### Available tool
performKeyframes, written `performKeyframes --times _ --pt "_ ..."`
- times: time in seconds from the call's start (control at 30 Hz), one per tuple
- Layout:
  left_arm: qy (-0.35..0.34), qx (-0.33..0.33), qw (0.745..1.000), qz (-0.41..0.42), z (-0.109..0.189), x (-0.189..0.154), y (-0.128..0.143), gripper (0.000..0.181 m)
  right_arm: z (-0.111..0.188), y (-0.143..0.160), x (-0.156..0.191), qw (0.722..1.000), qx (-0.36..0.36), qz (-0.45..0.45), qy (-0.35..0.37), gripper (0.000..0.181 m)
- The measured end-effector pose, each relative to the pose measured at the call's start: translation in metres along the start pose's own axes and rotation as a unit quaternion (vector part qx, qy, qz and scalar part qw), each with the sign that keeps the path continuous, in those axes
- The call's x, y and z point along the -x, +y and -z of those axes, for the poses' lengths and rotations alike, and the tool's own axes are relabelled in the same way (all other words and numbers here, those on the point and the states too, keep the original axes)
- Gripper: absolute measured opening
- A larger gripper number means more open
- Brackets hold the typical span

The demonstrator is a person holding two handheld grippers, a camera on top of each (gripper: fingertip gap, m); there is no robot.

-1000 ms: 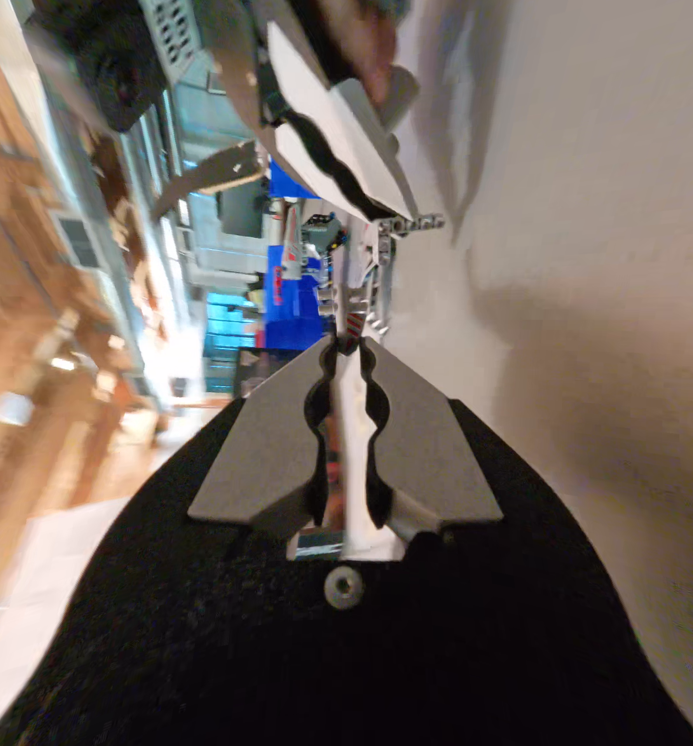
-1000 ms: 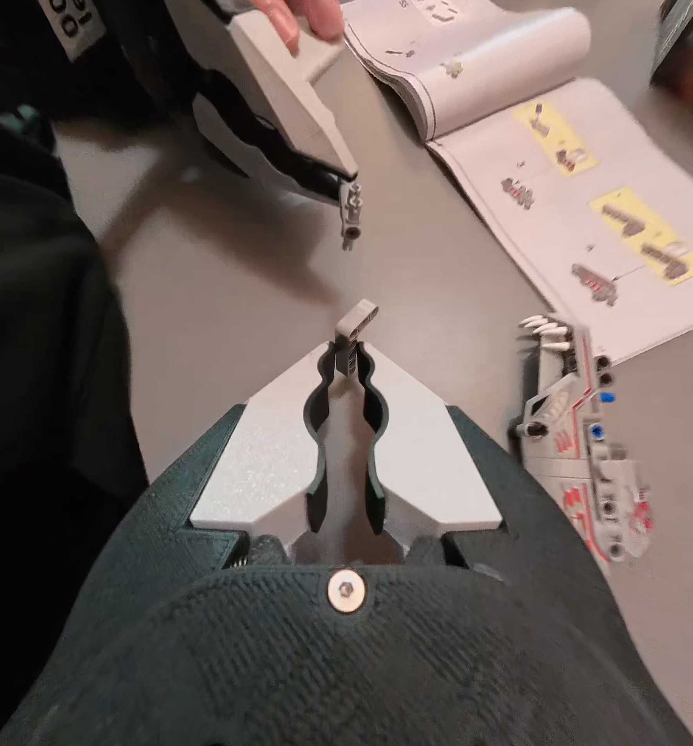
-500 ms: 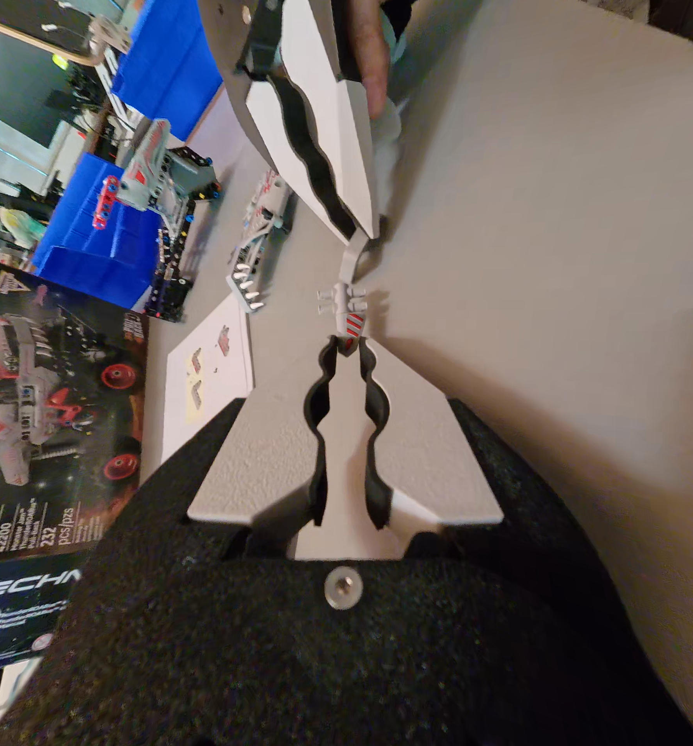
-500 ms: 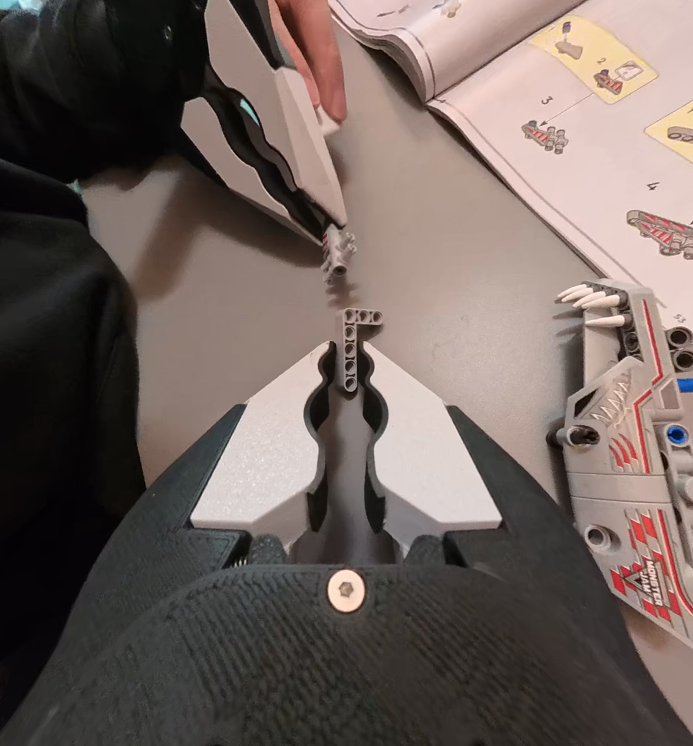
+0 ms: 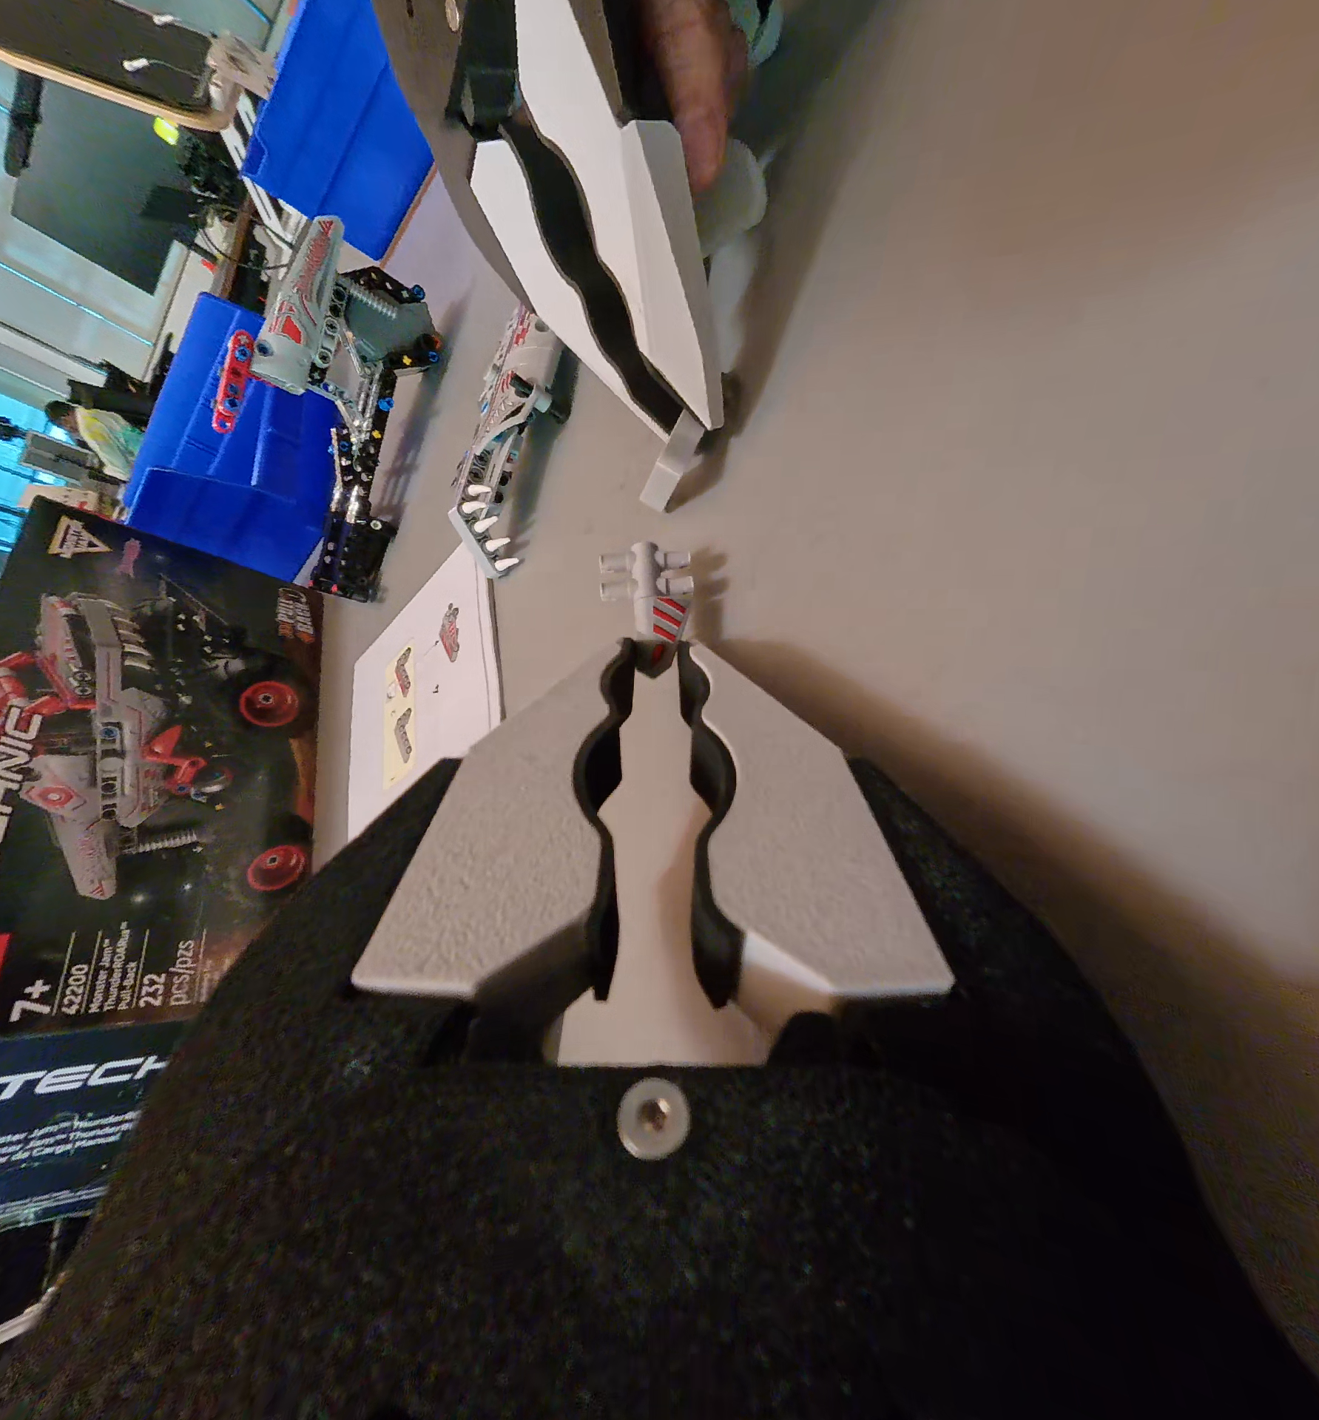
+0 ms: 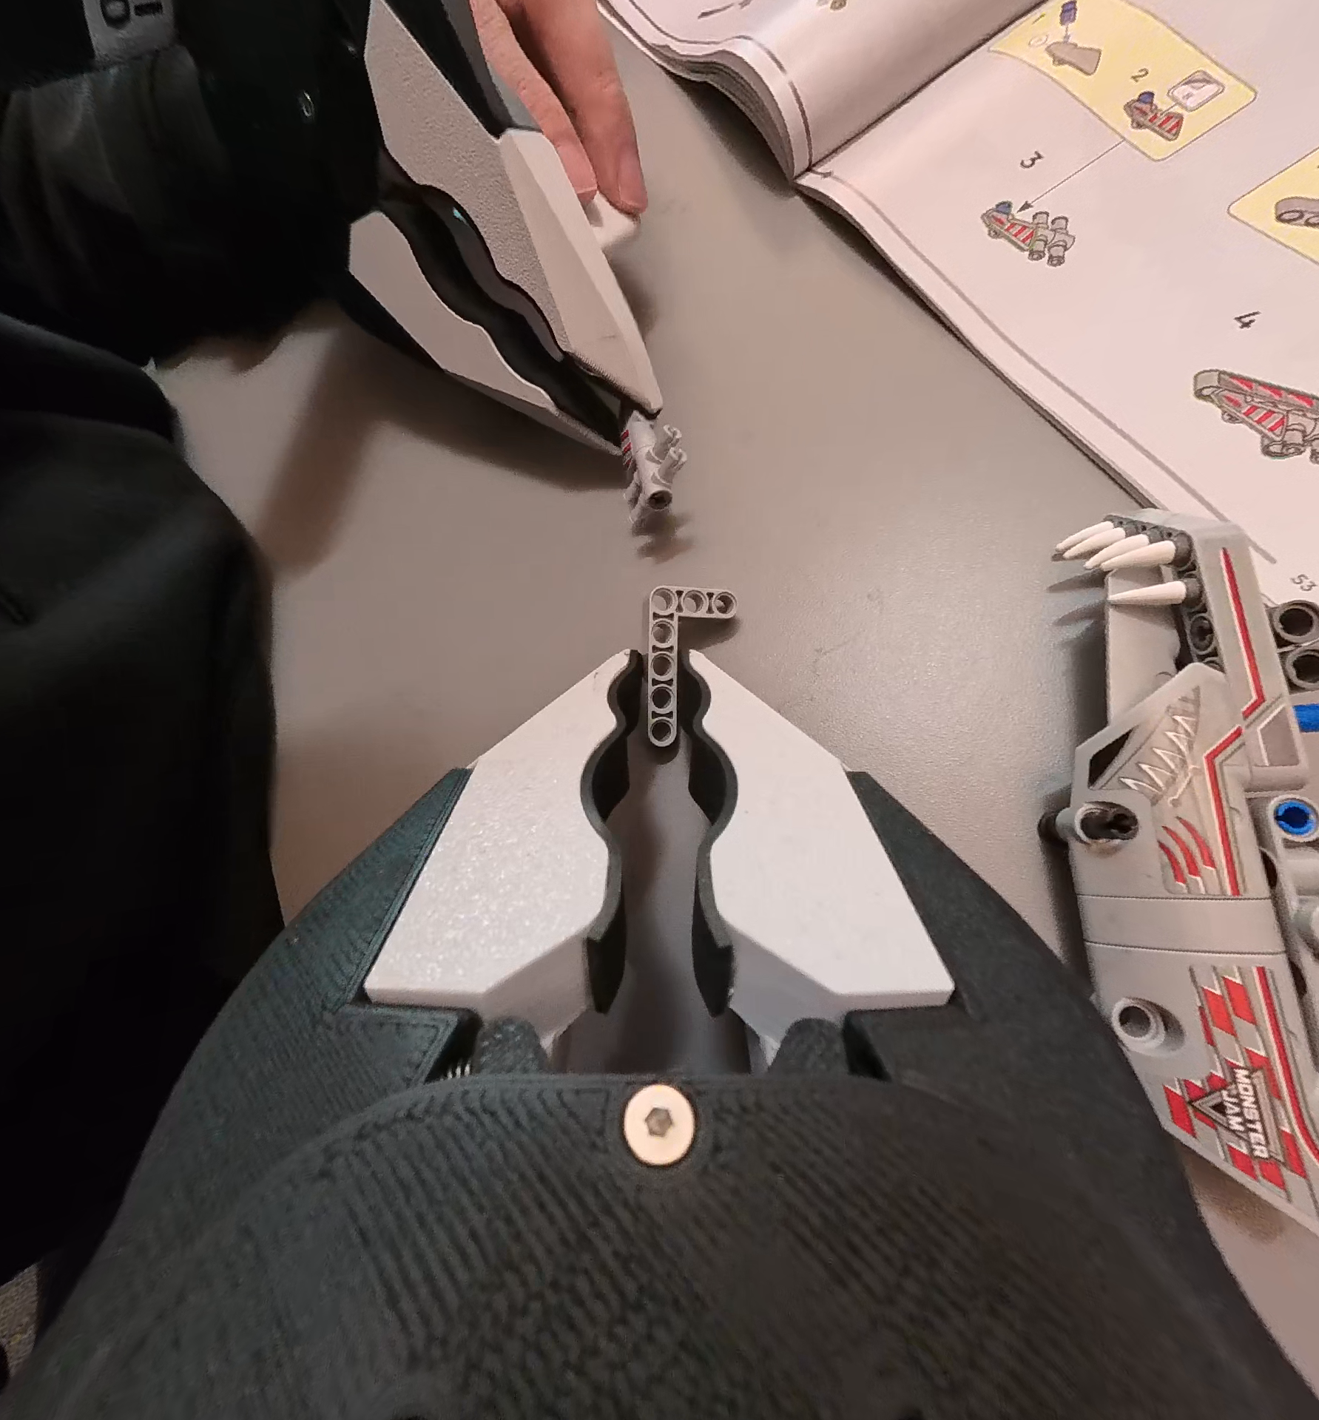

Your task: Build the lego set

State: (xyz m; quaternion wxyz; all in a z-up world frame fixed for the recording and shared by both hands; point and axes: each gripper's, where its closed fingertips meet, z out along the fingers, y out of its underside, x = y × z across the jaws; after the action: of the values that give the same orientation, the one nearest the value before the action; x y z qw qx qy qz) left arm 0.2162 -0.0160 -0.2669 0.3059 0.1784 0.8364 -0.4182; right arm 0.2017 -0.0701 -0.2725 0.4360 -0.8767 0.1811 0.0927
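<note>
My left gripper (image 5: 654,653) is shut on a small grey lego piece with red stripes and side pins (image 5: 650,595), held just above the grey table. My right gripper (image 6: 660,659) is shut on a grey L-shaped beam with holes (image 6: 671,661), its short arm pointing right. The two pieces face each other tip to tip with a small gap. In the right wrist view the left gripper (image 6: 635,415) comes in from the upper left with the striped piece (image 6: 652,469). In the left wrist view the right gripper (image 5: 693,424) comes in from above with the beam (image 5: 675,472).
An open instruction booklet (image 6: 1102,253) lies at the far right. A grey jaw assembly with white teeth (image 6: 1217,884) lies beside it, also in the left wrist view (image 5: 502,430). A partly built chassis (image 5: 349,361), blue bins (image 5: 241,492) and the set's box (image 5: 103,768) stand farther off. There is about 7 centimeters between the tips of the two grippers.
Both grippers have come lower and closer together, so the gap between the striped piece and the L-beam is smaller. The beam has turned so its holes face the right camera.
</note>
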Motion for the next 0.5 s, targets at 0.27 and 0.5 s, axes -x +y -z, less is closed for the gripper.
performKeyframes --times 0.27,0.5 --pt "-0.011 0.003 1.000 0.002 0.000 0.003 0.001 0.008 0.000 0.000 0.000 1.000 -0.001 -0.005 -0.005 0.007" --pt "0.083 0.013 0.992 0.093 0.007 -0.013 -0.001 0.008 0.000 0.000 0.001 1.000 0.000 -0.001 -0.004 0.007"
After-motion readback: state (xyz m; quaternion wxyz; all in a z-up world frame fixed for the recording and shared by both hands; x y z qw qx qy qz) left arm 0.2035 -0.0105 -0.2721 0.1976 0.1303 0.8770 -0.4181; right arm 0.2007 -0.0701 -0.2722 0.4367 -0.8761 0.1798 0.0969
